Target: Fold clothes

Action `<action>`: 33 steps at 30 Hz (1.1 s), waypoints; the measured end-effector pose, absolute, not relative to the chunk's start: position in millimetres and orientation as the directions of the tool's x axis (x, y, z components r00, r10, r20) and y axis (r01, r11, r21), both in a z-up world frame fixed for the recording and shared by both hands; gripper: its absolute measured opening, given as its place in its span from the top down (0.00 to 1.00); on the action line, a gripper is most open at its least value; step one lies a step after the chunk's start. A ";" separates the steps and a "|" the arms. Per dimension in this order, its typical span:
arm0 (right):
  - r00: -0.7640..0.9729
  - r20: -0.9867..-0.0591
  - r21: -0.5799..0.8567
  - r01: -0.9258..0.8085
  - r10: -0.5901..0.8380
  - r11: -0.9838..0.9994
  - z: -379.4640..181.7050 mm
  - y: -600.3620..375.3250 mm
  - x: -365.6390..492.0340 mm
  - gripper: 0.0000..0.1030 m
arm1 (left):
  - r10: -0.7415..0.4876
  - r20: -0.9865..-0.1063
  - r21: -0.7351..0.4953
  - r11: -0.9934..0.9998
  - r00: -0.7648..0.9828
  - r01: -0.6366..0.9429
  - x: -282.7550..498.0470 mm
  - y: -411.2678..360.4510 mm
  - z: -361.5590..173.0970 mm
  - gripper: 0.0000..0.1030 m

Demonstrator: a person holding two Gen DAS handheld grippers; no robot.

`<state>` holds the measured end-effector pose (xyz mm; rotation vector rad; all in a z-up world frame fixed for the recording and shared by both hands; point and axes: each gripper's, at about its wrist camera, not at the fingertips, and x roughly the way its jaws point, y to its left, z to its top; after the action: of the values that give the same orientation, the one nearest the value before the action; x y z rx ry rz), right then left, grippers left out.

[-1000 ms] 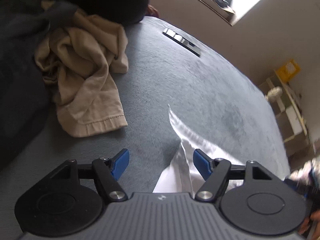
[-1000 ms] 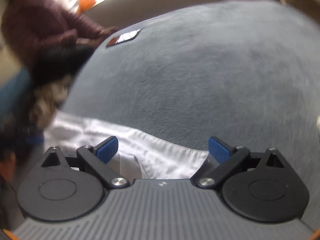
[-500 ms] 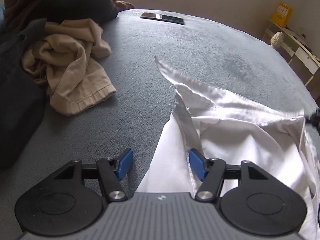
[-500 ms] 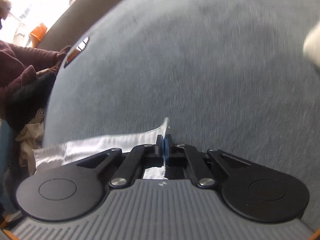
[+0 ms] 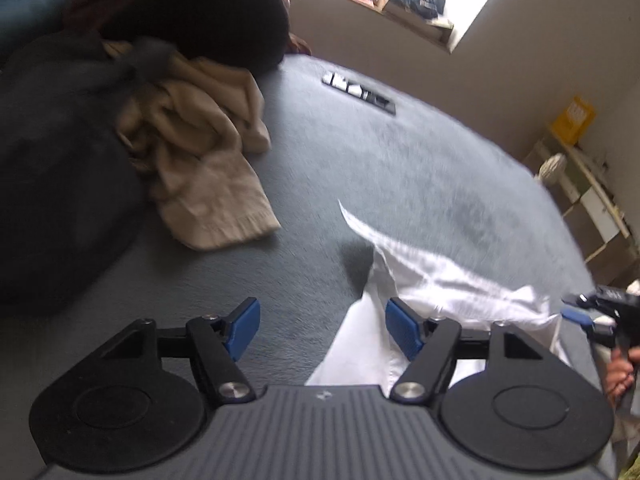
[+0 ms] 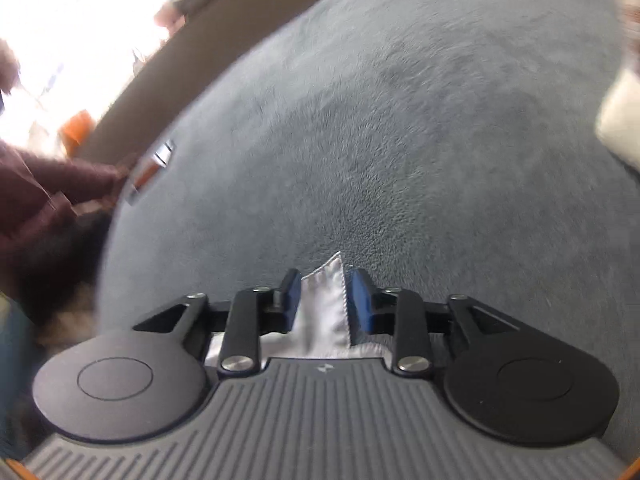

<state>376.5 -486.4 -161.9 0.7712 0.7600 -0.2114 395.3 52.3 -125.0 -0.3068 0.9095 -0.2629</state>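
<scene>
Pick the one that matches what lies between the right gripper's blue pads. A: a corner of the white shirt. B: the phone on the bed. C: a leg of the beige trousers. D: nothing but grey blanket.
A: in the right wrist view a pointed corner of the white shirt stands between the blue pads of the right gripper, whose jaws have just been opening.
</scene>
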 end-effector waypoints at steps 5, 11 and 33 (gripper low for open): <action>0.794 -0.587 0.682 0.382 0.156 0.624 -119.5 -495.5 307.0 0.70 | -0.357 -0.714 -0.368 0.923 0.602 0.111 371.7 87.3 -79.3 0.31; 0.826 -0.428 0.864 0.255 0.367 0.433 -107.0 -450.7 241.4 0.68 | -0.380 -0.673 -0.372 0.915 0.635 0.154 314.5 128.3 -26.9 0.29; 0.509 -0.429 0.903 0.234 0.746 0.360 -134.2 -192.5 53.9 0.67 | -0.161 -0.876 -0.047 0.967 0.454 0.251 5.2 189.6 -117.9 0.19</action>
<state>53.9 -192.5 -134.2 1.1962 1.0282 0.4188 5.2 189.6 -117.9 0.0933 1.0698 -0.2547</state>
